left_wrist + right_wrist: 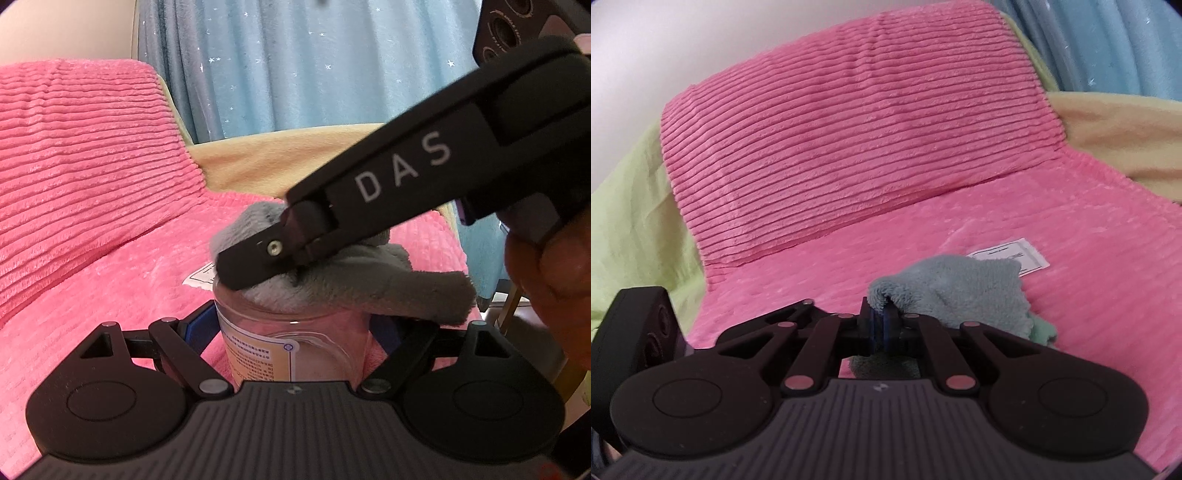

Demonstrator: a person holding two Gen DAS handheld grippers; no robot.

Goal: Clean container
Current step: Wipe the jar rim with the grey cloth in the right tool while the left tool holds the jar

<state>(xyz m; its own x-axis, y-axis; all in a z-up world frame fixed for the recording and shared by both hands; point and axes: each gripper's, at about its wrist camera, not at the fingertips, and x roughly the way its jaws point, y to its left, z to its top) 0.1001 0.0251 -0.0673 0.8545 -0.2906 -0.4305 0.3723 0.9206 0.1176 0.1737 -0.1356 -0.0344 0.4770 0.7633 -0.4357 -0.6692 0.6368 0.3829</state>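
The left gripper [295, 332] clamped the jar [295, 343] while the right gripper [881, 325], closed on the cloth [960, 291], pressed it into the mouth.

Left gripper [295, 325] — matte black linkage, silver pivot pins, ribbed grey housing; right gripper [255, 266] marked "DAS".

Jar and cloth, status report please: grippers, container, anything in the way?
Left gripper shut on clear jar. Right gripper shut on grey cloth, pressing it at the jar mouth. Nothing obstructing.
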